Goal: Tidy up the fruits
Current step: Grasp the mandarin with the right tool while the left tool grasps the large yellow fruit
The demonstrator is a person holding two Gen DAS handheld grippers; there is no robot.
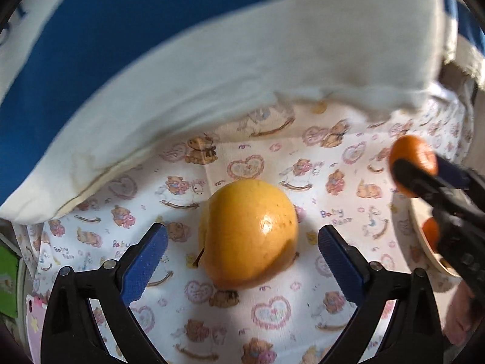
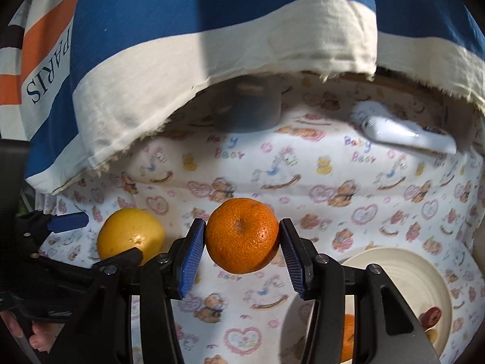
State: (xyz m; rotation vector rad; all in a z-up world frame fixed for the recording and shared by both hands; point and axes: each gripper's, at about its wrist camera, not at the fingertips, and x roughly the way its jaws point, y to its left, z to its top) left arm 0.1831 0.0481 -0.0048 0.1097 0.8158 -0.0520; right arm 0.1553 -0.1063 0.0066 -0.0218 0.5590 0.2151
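Observation:
A yellow pear-like fruit lies on the bear-print cloth. My left gripper is open, its blue pads on either side of the fruit and apart from it. My right gripper is shut on an orange mandarin and holds it above the cloth; it also shows in the left wrist view. The yellow fruit and the left gripper's blue pad show at the left of the right wrist view. A cream bowl below right holds another mandarin and a reddish fruit.
A blue, cream and orange "PARIS" cushion lies along the back. A white device and a grey-blue object lie on the cloth behind. The bowl's rim shows at the right of the left wrist view.

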